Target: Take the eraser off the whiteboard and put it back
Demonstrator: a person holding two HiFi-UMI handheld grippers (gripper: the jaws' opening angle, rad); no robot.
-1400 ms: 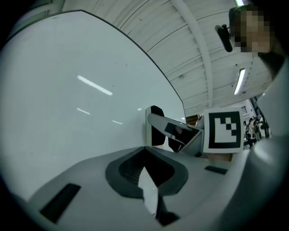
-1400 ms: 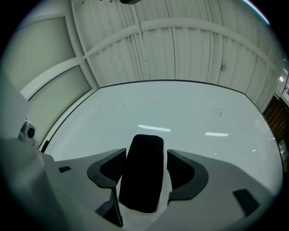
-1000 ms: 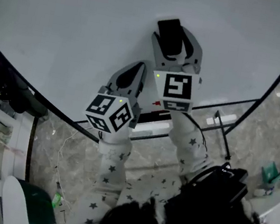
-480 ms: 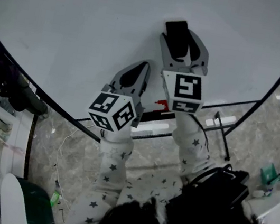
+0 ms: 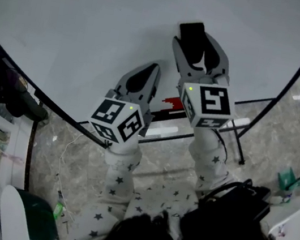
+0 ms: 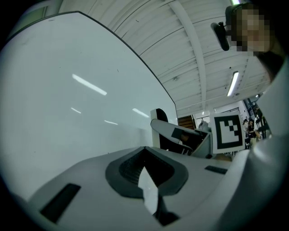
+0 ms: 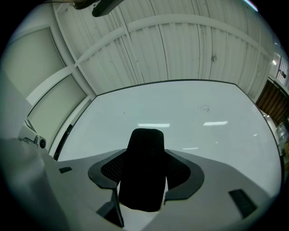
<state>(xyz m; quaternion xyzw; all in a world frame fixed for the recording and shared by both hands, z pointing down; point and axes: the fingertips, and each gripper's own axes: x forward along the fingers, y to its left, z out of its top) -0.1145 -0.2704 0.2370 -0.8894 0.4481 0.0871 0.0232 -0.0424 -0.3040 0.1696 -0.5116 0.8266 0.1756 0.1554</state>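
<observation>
Eraser [image 5: 191, 33]: black, between the jaws of the right gripper [image 5: 196, 44], far end toward the whiteboard [image 5: 80, 24]; contact with the board cannot be told
Grip: right gripper clamped on the eraser
Spare tool: left gripper [image 5: 150, 72], jaws together, empty, beside the right one

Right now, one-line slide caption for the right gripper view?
Right gripper clamps the black eraser between its jaws, with the whiteboard straight ahead.

Your black, oblong eraser [image 5: 191, 33] stands lengthwise, clamped in your right gripper [image 5: 195, 45], its rounded end poking past the jaws toward the large, nearly blank whiteboard [image 5: 87, 19].
</observation>
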